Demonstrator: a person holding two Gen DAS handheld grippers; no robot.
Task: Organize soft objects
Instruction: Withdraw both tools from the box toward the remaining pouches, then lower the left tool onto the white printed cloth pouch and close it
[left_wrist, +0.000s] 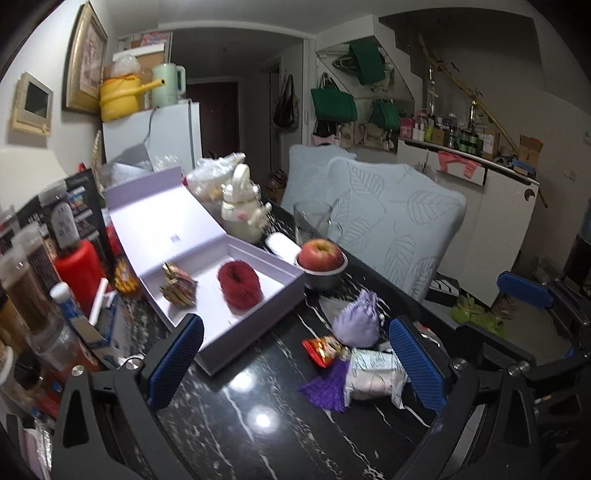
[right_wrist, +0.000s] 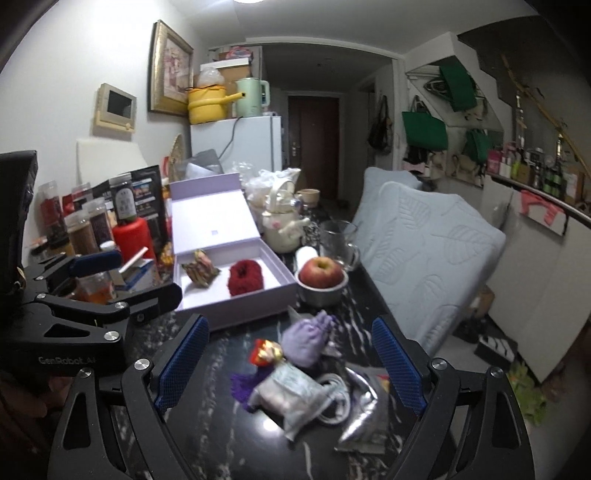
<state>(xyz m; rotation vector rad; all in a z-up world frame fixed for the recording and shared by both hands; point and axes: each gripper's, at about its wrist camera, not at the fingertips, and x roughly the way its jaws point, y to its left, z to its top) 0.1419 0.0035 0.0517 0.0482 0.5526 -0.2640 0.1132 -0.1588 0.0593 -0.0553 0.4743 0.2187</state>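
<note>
An open lilac box (left_wrist: 258, 325) (right_wrist: 236, 314) on the black marble table holds a red fluffy ring (left_wrist: 239, 284) (right_wrist: 245, 277) and a patterned fabric pouch (left_wrist: 178, 285) (right_wrist: 201, 272). In front of it lie a lilac drawstring pouch (left_wrist: 356, 317) (right_wrist: 308, 338), a red-gold sachet (left_wrist: 325, 349) (right_wrist: 265, 352), a purple knit piece (left_wrist: 327, 386) (right_wrist: 245, 382) and a pale printed pouch (left_wrist: 373, 374) (right_wrist: 290, 395). My left gripper (left_wrist: 295, 365) is open and empty before the box. My right gripper (right_wrist: 291, 363) is open and empty around the pile.
An apple in a metal bowl (left_wrist: 321, 258) (right_wrist: 322, 278), a glass mug (right_wrist: 338, 242) and a cream kettle (right_wrist: 282, 225) stand behind. Bottles and a red can (right_wrist: 133, 236) crowd the left. A silver packet (right_wrist: 364, 421) and white cable (right_wrist: 334, 398) lie right. Light-blue cushions (left_wrist: 395, 221).
</note>
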